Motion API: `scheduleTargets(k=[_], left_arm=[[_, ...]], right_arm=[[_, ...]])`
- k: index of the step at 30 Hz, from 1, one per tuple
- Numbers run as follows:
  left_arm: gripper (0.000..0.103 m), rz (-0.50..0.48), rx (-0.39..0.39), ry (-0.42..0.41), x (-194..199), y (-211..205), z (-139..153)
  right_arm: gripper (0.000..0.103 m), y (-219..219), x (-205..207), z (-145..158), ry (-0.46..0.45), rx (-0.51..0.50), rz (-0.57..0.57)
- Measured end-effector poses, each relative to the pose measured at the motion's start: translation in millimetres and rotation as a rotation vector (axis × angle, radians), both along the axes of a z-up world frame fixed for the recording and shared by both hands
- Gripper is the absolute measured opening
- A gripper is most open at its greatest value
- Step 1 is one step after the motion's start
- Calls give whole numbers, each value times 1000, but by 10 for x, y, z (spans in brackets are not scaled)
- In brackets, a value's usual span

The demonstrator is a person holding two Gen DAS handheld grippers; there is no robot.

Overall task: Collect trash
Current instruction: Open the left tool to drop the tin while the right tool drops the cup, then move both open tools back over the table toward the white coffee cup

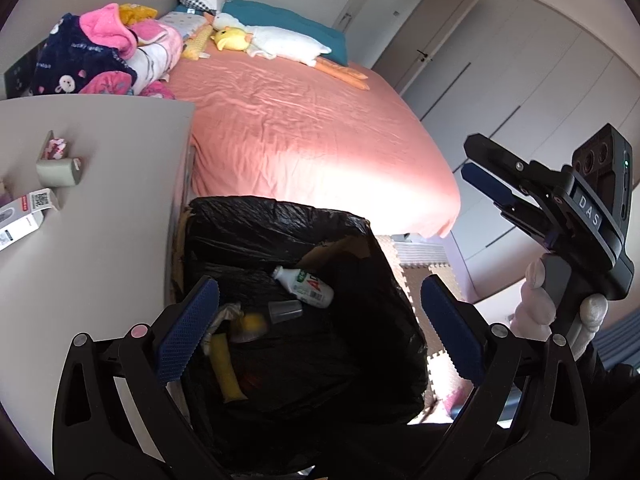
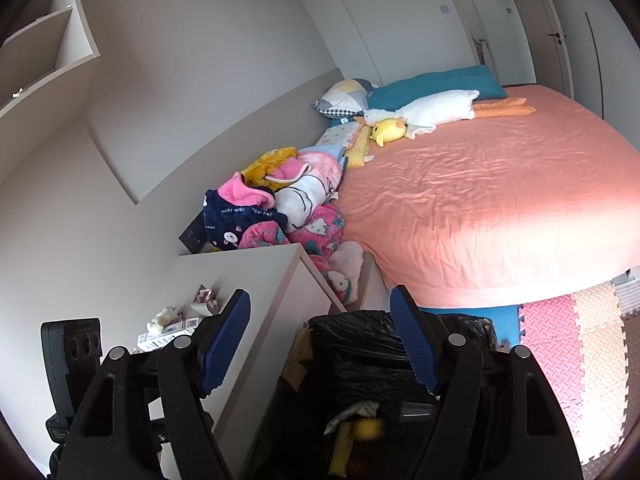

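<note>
Both tools, left (image 1: 316,330) and right (image 2: 320,344), spread wide, holding nothing, above black-lined trash bin (image 1: 248,224) with bottle (image 1: 306,286) inside

Both spread wide and empty, the left hand-held gripper (image 1: 316,332) and right hand-held gripper (image 2: 320,344) hover.

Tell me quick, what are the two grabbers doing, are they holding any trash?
Left gripper: open, holding nothing, above the black trash bag.
Right gripper: open, holding nothing, also over the bag.
</note>
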State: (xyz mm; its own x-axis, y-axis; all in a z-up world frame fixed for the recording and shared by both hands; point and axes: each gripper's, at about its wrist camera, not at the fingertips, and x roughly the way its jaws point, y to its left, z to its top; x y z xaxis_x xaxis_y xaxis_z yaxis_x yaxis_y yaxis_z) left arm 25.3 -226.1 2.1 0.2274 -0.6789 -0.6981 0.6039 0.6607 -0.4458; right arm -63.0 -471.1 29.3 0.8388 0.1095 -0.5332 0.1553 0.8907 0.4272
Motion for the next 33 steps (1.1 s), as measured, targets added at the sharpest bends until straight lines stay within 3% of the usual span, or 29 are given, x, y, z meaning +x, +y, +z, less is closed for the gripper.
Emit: scheduleTargets(k=[33], left_arm=[[97, 292, 47, -33, 128, 978, -49]], right_arm=[[73, 854, 671, -132, 60, -27, 252]])
